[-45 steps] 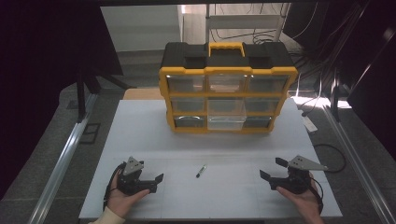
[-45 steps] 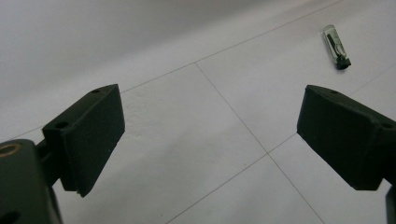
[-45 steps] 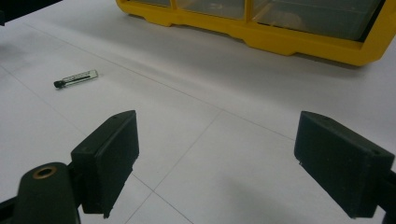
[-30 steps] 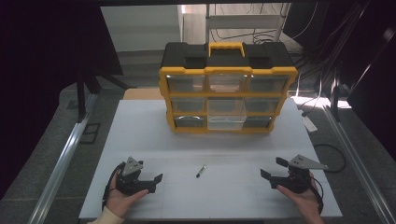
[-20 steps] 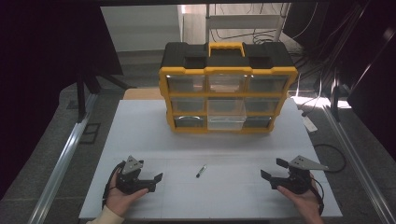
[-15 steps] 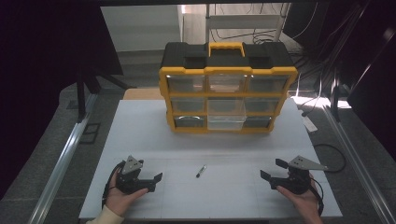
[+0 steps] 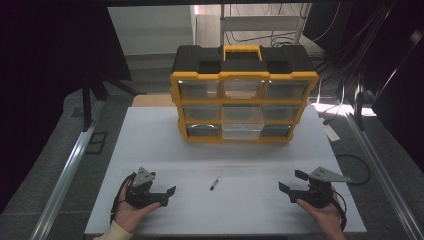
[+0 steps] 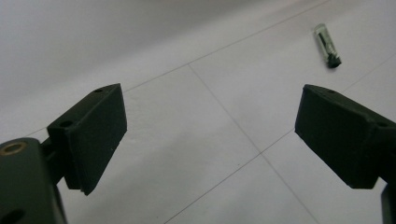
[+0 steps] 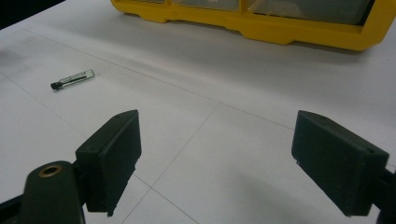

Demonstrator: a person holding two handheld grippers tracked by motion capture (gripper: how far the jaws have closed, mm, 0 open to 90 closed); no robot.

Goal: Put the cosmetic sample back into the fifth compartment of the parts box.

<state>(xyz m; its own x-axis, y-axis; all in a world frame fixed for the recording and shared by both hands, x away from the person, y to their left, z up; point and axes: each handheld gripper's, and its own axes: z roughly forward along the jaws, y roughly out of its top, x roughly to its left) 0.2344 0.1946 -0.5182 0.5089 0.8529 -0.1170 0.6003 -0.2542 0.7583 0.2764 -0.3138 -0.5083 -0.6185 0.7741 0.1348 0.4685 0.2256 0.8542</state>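
drawer cabinet (image 7: pixel 244 95): worktop (image 7: pixel 150 140) rear centre | vial (image 7: pixel 215 183): front centre, between left tool (image 7: pixel 167 196) and right tool (image 7: pixel 292 182)

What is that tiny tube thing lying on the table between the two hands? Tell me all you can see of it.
The small clear tube with a black cap looks like a little glass or plastic vial, with faint markings on its side. It lies flat on the white table, alone, touching nothing else, about midway between the two open grippers and in front of the yellow and black drawer organizer. What it holds is too small to tell.
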